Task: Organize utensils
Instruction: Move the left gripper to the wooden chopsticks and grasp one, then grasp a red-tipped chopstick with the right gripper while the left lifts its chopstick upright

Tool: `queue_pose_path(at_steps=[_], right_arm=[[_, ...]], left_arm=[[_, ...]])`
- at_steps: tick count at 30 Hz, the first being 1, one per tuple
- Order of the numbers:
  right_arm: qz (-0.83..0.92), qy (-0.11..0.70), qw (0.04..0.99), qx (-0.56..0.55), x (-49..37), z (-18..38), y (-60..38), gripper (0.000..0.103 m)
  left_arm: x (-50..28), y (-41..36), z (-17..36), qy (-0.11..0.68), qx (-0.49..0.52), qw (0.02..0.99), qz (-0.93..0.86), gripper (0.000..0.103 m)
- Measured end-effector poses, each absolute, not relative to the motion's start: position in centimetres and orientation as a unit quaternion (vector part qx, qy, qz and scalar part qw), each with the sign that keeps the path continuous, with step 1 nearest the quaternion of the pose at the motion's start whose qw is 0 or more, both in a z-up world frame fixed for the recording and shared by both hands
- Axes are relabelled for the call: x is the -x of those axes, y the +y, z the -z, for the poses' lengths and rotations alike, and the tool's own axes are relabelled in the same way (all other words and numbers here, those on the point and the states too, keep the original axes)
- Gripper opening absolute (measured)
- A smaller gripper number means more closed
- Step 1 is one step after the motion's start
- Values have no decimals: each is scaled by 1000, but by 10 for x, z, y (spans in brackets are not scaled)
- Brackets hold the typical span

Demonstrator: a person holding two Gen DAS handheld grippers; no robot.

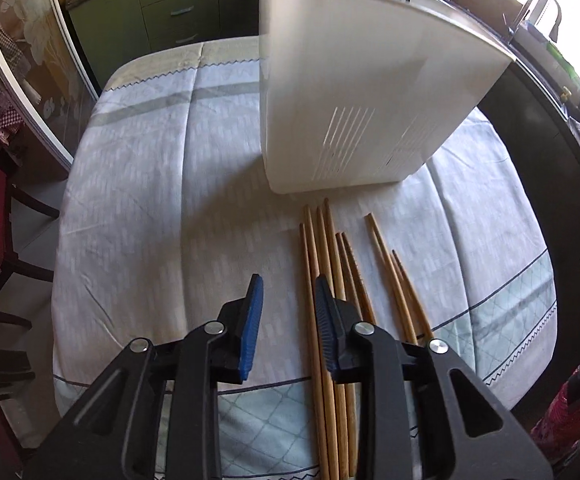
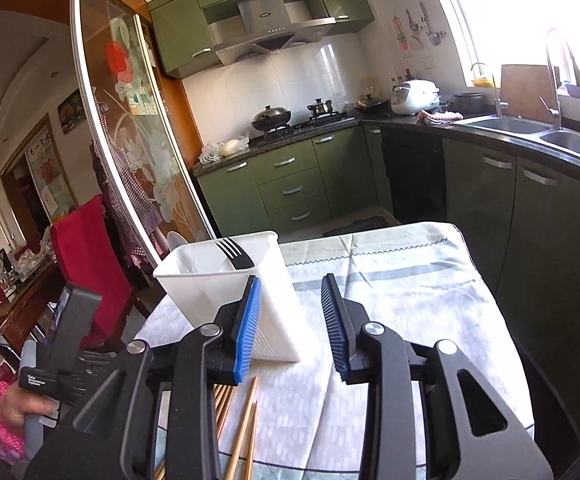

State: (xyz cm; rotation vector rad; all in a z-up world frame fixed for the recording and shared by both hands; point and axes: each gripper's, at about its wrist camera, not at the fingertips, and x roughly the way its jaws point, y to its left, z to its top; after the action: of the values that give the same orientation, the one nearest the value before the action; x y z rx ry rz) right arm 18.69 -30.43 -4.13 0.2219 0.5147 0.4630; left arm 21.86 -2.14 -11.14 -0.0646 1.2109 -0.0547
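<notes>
Several chopsticks (image 1: pixel 332 280): lying on clothed worktop (image 1: pixel 149 200), near white holder (image 1: pixel 354 100)
Fork (image 2: pixel 233 255): inside holder
Left gripper (image 1: pixel 289 300): jaws parted, empty
Right gripper (image 2: pixel 291 300): jaws released, empty

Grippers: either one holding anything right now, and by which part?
Nothing held. Left gripper open over the chopsticks on the table; right gripper open and empty.

I can make out small white lettering on the left gripper (image 2: pixel 63 354), lower left in my right wrist view, but it's too small to read. A wall scroll (image 2: pixel 43 148) shows blurred characters.
</notes>
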Motion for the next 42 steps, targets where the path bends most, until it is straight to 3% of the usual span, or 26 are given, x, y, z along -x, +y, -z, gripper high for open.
queue_pose_path(at_steps=[3, 21, 23, 31, 35, 42], right_arm=[[-226, 260, 931, -117, -185, 46, -314, 32], [-232, 292, 921, -108, -188, 55, -307, 37], [-230, 310, 918, -92, -189, 57, -298, 37], [-288, 475, 831, 39, -197, 110, -226, 42], [-293, 526, 792, 98, -196, 143, -197, 28], [-282, 541, 781, 133, -193, 164, -175, 20]], left_arm=[[-221, -23, 127, 595, 30, 803, 29, 20], [-226, -49, 149, 620, -15, 784, 31, 19], [-227, -54, 149, 619, -17, 784, 32, 7], [-218, -29, 136, 603, 8, 797, 32, 5], [-210, -14, 121, 576, 6, 817, 20, 5], [-196, -1, 103, 543, 10, 840, 22, 6]])
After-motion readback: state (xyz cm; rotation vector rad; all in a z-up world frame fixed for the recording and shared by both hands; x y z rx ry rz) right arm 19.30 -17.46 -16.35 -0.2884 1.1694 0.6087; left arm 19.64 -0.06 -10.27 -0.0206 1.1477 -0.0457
